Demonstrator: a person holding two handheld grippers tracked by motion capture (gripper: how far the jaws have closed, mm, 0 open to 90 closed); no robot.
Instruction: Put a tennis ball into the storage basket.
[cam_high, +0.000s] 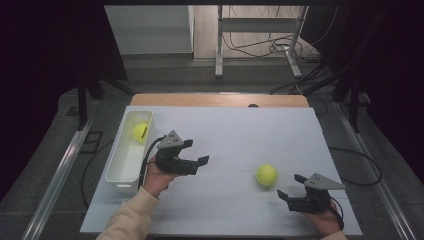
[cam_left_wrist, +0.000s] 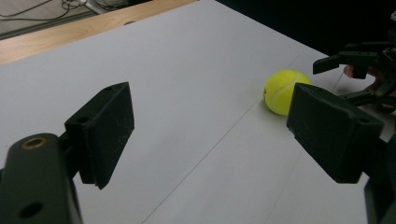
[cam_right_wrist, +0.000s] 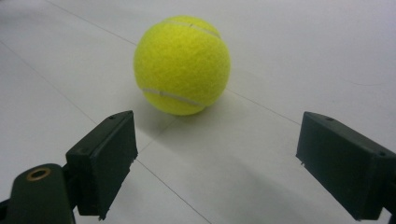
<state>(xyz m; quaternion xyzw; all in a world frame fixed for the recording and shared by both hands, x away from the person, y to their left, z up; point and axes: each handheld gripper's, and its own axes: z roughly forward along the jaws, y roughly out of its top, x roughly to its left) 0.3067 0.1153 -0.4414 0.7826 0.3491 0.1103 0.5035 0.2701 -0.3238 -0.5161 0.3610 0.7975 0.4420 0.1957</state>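
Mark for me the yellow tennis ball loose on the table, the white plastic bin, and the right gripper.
yellow tennis ball on the table (cam_high: 266, 175), high view, centre of its felt.
white plastic bin (cam_high: 123, 167), high view, bare floor.
right gripper (cam_high: 291, 186), high view, midway between its open jaws.

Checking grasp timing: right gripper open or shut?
Open. The right gripper has its jaws spread wide with bare table between them, and the ball sits just ahead, untouched.

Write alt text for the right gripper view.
A yellow tennis ball rests on the white table surface, just ahead of the right tool, whose two black jaws stand wide open and empty.
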